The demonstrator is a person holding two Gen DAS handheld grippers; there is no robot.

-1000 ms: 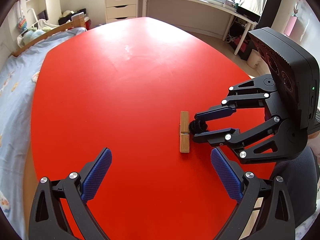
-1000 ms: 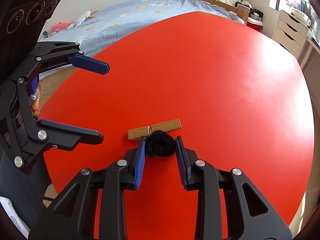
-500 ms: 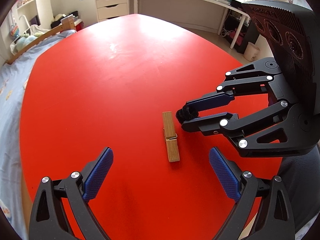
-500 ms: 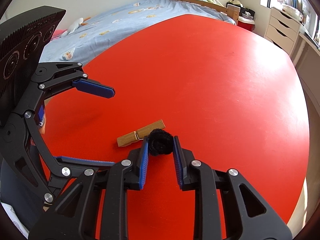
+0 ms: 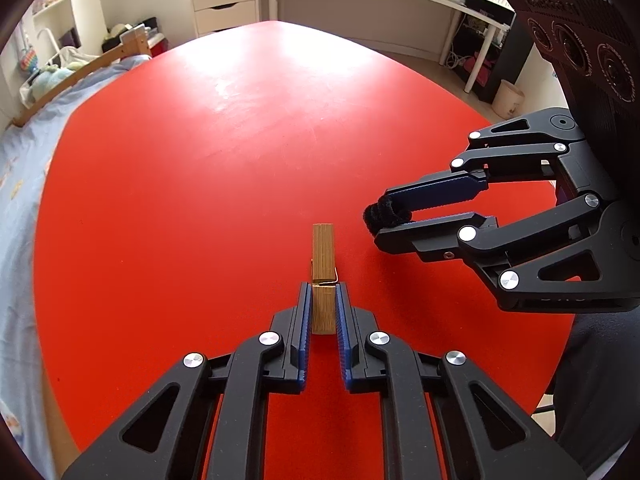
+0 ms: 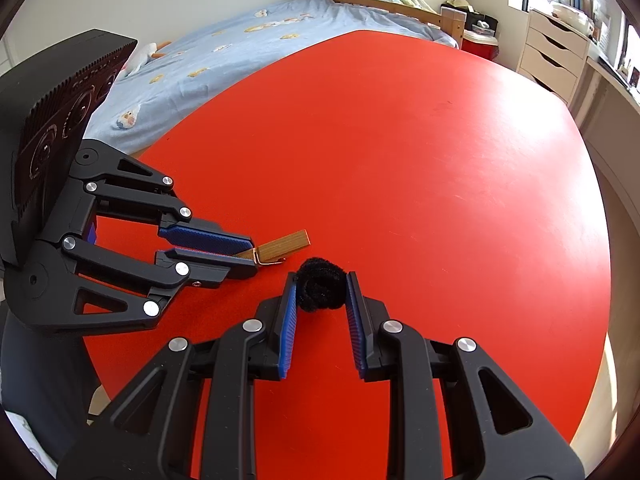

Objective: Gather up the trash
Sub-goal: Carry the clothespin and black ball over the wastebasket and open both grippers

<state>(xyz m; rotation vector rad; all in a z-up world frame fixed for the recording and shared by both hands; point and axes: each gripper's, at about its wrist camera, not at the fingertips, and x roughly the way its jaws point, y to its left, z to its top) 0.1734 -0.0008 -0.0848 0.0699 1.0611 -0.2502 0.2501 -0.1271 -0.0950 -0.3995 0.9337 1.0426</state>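
On the red table [image 5: 208, 152] two bits of trash are in play, and each gripper has one. The left gripper [image 5: 323, 308] is narrowed down onto the near half of a wooden clothespin [image 5: 323, 256], its blue pads pressing both long sides just behind the wire spring; the far half of the pin sticks straight out past the fingertips. The pin's long axis therefore runs in line with the left gripper's fingers, pointing away from the camera toward the middle of the table, and in the right wrist view the same clothespin [image 6: 286, 243] juts out from between the left gripper's [image 6: 250, 258] tips toward the right. Whether the pin rests on the table or is just clear of it cannot be told for sure. The right gripper [image 6: 321, 292] is partly closed around a black fuzzy ball [image 6: 321, 290], soft and a little squashed between the pads, held at the fingertips; from the left wrist view this ball [image 5: 382, 216] sits just beside the far end of the pin, to its right and apart from it. Both pieces look secured, so the next move likely calls for lifting them away toward a bin, which is not in view, with the left hand keeping the pin level so it does not pivot out of the pads.
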